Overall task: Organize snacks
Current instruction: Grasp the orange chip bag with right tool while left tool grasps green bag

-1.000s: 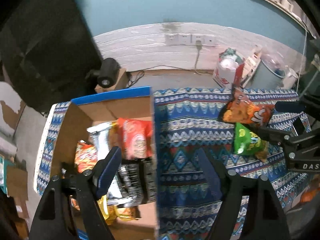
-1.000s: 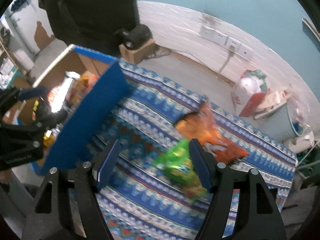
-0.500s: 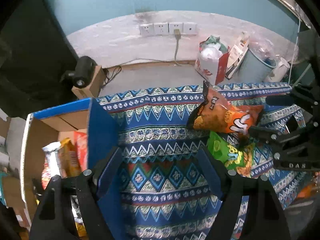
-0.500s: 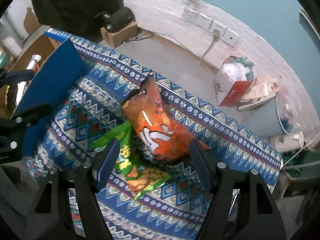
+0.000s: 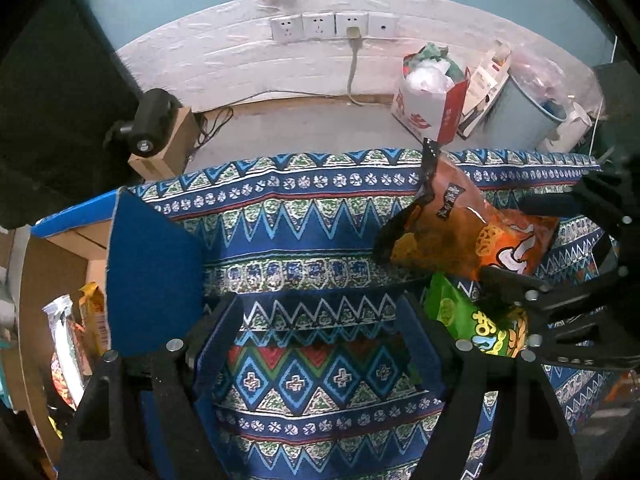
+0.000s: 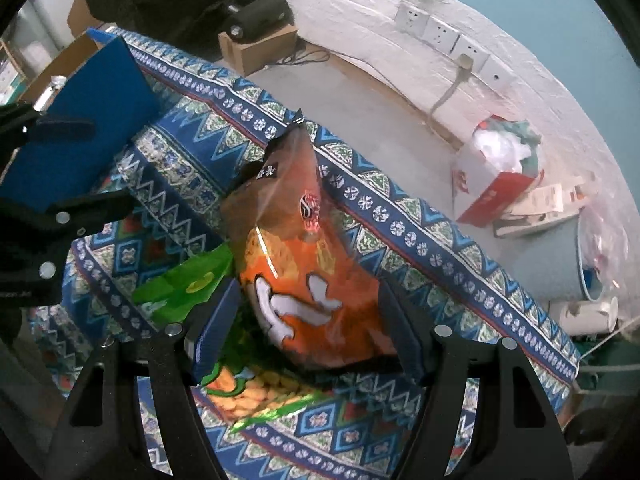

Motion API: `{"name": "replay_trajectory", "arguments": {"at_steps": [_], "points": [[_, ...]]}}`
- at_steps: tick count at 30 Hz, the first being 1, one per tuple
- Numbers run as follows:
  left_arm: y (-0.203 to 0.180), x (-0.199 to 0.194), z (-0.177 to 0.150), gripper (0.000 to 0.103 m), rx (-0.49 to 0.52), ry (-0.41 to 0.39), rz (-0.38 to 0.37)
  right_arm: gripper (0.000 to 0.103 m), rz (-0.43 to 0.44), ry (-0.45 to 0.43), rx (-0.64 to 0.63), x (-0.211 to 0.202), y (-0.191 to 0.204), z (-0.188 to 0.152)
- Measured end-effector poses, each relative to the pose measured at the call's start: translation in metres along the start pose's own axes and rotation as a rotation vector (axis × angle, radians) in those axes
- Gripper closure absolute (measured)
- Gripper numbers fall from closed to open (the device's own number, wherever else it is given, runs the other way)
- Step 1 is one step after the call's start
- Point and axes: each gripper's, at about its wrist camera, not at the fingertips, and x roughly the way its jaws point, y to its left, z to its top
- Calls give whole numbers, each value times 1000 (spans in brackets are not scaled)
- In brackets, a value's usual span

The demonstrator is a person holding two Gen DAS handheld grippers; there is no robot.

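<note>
Orange snack bag [image 6: 308, 272] between right claw [image 6: 308, 320] pads, boxed snacks [image 5: 76, 332] left view only

Wall ahead: teal paint [image 5: 192, 4] up top, rough white band [image 5: 224, 56] below. Row of wall sockets [image 5: 334, 26] on the band, one with a grey cable [image 5: 352, 76] plugged in, dropping to the grey floor [image 5: 304, 124]. Far left: dark panel [image 5: 52, 100], small cardboard box [image 5: 170, 148] with a black cylinder [image 5: 152, 122] on it. Far right: red-and-white bag [image 6: 496, 176] stuffed with waste, grey bin [image 5: 516, 116], white jug [image 6: 588, 312].
</note>
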Motion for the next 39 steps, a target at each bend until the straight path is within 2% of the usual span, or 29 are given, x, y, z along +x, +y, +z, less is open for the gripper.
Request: {"name": "replay_trajectory", "arguments": {"at_steps": [9,13,16,20,27,32,39], "points": [[-7,5,-9,23,25,40,18,32,-10,33,-14,13,3,-2],[-5,4,-16,23,22,51,24,52,-11,91,18,17,3,-11],[-6,0,-22,23,25,60,10,54,6,122,80,15,-2,-21],[-13,-6,-30,23,40,62,0,54,14,163,183,11,-6,-42],[-37,-19,-39,23,67,63,-54,54,44,179,362,-3,-12,-90],[-59,-23,-45,22,83,76,-107,54,34,159,435,-15,-20,-122],[-84,-13,-46,22,35,114,-176,54,9,142,495,-24,-46,-158]]}}
